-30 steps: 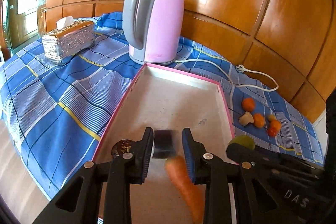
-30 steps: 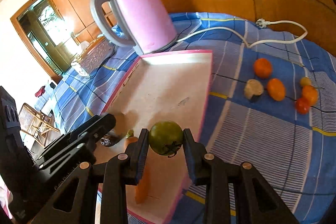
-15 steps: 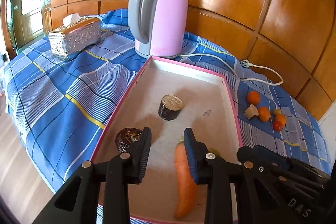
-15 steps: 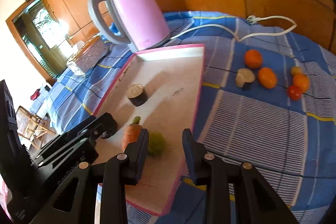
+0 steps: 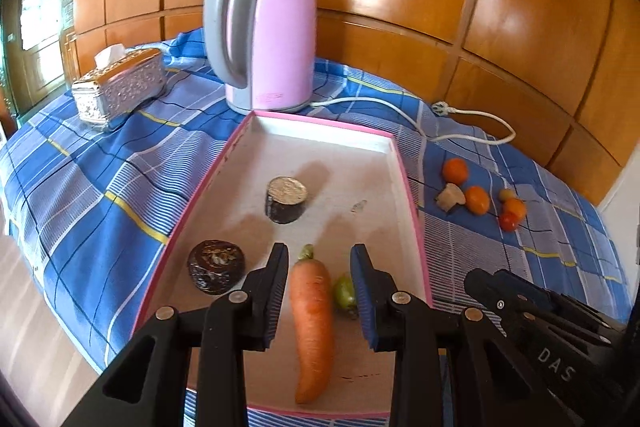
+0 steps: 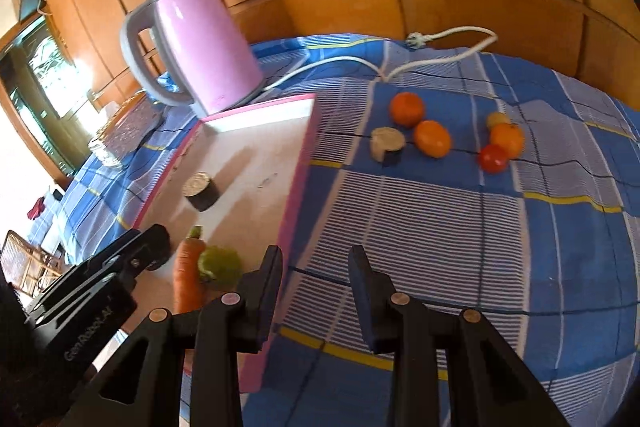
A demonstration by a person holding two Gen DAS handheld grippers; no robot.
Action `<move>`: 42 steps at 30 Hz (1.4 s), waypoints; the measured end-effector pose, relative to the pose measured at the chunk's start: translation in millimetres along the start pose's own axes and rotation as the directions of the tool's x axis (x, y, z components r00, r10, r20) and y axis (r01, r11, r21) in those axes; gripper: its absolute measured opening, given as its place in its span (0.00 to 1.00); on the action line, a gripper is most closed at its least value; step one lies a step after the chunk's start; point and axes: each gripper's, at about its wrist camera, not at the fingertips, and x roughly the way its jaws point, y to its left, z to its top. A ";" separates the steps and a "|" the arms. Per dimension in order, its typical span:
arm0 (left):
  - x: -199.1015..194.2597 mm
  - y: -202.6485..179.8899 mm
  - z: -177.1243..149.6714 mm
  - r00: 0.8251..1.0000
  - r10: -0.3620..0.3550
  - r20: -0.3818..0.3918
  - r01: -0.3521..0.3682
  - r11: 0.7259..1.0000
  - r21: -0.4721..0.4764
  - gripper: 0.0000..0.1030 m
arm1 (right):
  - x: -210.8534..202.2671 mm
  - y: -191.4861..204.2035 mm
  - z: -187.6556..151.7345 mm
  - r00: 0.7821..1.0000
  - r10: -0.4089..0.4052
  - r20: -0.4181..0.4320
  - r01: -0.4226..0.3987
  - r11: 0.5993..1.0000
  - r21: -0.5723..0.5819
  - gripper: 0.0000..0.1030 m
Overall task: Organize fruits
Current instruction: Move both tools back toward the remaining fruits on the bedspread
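Left gripper (image 5: pixel 319 291) hovering above near end of pink-rimmed tray (image 5: pixel 407 183), jaws set narrowly apart, pinching nothing. Carrot (image 5: pixel 312 323) lying flat on tray floor, seen through the gap, green stem end pointing away. Green tomato (image 5: pixel 344 291) just right of carrot, touching or nearly so; likely set close to keep produce grouped. Round dark piece (image 5: pixel 216 266) left of left jaw; cut cylinder (image 5: pixel 285 199) ahead, further up the tray.

Right gripper (image 6: pixel 315 285) likewise narrowly parted and empty, hanging over the blue checked cloth (image 6: pixel 420 227) just outside tray's right rim. Green tomato and carrot off to its left, inside tray.

Loose fruit ahead and right of right gripper, on cloth: two oranges (image 6: pixel 407 109), pale cut piece (image 6: pixel 387 143), red tomato (image 6: pixel 494 158), small orange and yellowish fruits beside it. Judged: tray serves as collection spot, loose cluster not yet gathered; right gripper better placed for next pick. Kettle (image 5: pixel 266 35) beyond tray's far end, cord trailing near fruit; possible snag.
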 end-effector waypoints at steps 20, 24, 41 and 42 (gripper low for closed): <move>8.8 -63.1 6.7 0.992 -0.120 -0.042 0.125 0.984 0.124 0.32 | -9.6 -62.4 -2.0 0.996 -0.092 0.023 0.088 0.986 0.143 0.34; 13.0 -76.6 10.1 0.990 -0.132 -0.045 0.137 0.977 0.161 0.32 | -10.7 -71.3 -1.6 0.994 -0.106 0.026 0.100 0.982 0.158 0.34; 61.5 -117.3 26.4 0.973 -0.195 -0.121 0.216 0.956 0.200 0.32 | -1.3 -114.0 2.7 0.987 -0.159 0.002 0.155 0.961 0.229 0.34; 64.4 -119.6 27.2 0.973 -0.194 -0.125 0.216 0.955 0.202 0.37 | -0.3 -116.1 4.1 0.987 -0.161 0.001 0.157 0.961 0.229 0.34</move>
